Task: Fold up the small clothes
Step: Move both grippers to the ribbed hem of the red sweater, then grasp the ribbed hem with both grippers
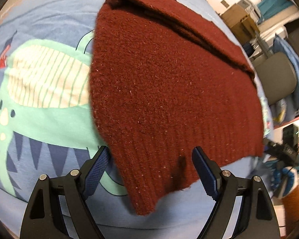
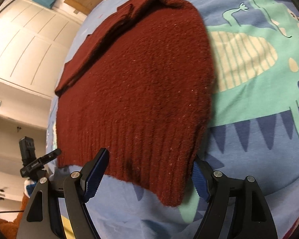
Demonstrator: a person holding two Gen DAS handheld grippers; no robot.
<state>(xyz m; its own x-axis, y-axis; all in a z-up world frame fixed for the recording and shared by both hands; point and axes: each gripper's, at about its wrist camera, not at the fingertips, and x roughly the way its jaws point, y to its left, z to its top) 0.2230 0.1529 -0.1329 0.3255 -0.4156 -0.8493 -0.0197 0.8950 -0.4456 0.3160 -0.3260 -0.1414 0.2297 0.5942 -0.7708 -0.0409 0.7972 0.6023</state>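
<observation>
Gaping wide, left claw (image 1: 150, 171) and right claw (image 2: 150, 174) hold nothing above sweater (image 1: 169, 91)

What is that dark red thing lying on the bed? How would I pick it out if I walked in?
Look at the blue bedsheet printed with a big green dinosaur. Beside the dinosaur's striped belly lies a dark red knitted sweater, spread flat with one side folded over on top. It is the only garment in view, plain and fuzzy, with a ribbed hem nearest the two open grippers.
</observation>
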